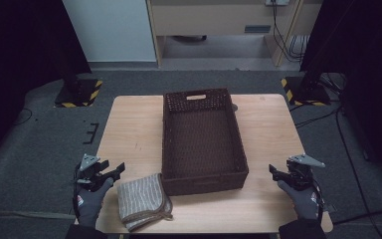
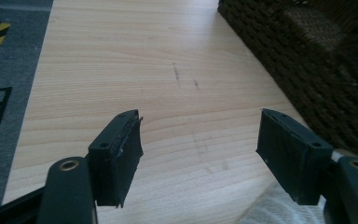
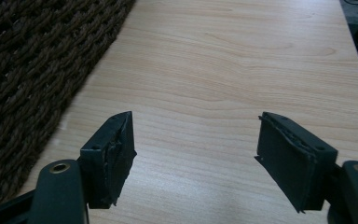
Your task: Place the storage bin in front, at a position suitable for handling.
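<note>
Two grippers are in my hands, one at each near corner of the wooden table (image 1: 273, 134), and both are empty. Starting at the left: my left gripper (image 1: 110, 173) sits over the table's near left edge, its jaws spread wide with nothing between them; in the left gripper view (image 2: 198, 140) I see only bare wood grain in the gap, and a pale corner of cloth at the bottom right beneath the right-hand jaw. Just beside that gripper, toward the middle, lies the folded striped cloth (image 1: 143, 200), grey-beige with a darker hem, flat on the table near the front edge; its far right corner reaches the near left corner of the basket, though I cannot tell whether they touch. Next comes the dark woven basket (image 1: 203, 180), a rectangular one with a handle slot in its far wall, standing in the middle of the table with its long side running away from me. Its inside looks bare. At the far right, my right gripper (image 1: 274, 173) hovers near the table's near right corner, well apart from the basket, jaws likewise spread wide; the right gripper view (image 3: 196, 140) shows plain tabletop between them and the basket's weave off to the left.
</note>
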`<state>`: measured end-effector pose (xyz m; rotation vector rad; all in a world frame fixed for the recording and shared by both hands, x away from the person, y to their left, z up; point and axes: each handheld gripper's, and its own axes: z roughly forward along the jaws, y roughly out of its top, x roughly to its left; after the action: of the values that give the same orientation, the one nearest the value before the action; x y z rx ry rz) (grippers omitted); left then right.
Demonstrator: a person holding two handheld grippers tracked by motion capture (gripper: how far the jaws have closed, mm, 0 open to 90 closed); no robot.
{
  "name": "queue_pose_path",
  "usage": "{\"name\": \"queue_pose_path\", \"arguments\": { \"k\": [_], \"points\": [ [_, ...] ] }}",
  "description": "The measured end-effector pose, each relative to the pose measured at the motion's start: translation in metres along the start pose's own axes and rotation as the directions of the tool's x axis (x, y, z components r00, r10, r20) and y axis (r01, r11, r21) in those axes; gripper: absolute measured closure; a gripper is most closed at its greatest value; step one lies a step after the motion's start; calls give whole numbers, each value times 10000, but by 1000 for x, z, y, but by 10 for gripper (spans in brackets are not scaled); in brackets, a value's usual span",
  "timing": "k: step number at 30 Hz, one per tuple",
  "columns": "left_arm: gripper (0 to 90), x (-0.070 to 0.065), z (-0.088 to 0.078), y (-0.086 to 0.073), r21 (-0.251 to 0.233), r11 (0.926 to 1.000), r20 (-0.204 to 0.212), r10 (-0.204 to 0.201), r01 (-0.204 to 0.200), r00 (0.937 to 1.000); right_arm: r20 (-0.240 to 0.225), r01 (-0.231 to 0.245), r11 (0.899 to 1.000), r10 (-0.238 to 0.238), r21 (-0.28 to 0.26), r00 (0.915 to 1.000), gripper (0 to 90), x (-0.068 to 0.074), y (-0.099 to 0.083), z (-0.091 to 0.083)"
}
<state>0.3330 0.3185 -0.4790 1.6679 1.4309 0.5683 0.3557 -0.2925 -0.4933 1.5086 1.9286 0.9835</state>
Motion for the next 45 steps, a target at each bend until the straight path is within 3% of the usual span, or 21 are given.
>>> {"name": "queue_pose_path", "arguments": {
  "k": [6, 12, 21, 24, 29, 40, 45],
  "points": [
    [304, -10, -5, 0, -143, 9997, 374, 181, -176, 9991, 201, -32, 10000, 32, -7, 9998, 279, 0, 0, -3],
    [320, -20, -11, -4, -16, 9976, 726, 691, -692, 9950, 115, 150, 9999, -151, 84, 9998, 289, 4, 1, -4],
    [336, -38, -5, -14, 512, 9892, 1108, 1310, -1373, 9852, -4, 140, 9998, -140, 139, 9999, 288, 5, 1, -4],
    [334, -45, -2, -16, 790, 9828, 1371, 1550, -1667, 9784, -31, 130, 9997, -130, 220, 9999, 288, 6, 0, -4],
    [304, -55, 6, -23, 1283, 9626, 1841, 2132, -2385, 9595, -123, 178, 9994, -175, 289, 9998, 284, 7, 1, -2],
    [188, -64, 25, -37, 2439, 9298, 2088, 2273, -2757, 9512, -318, 106, 9986, -89, 512, 9995, 271, 7, 0, 0],
    [148, -67, 29, -43, 2533, 9135, 2192, 2663, -3183, 9386, -315, 175, 9982, -157, 575, 9994, 267, 7, -1, 0]
  ]
}}
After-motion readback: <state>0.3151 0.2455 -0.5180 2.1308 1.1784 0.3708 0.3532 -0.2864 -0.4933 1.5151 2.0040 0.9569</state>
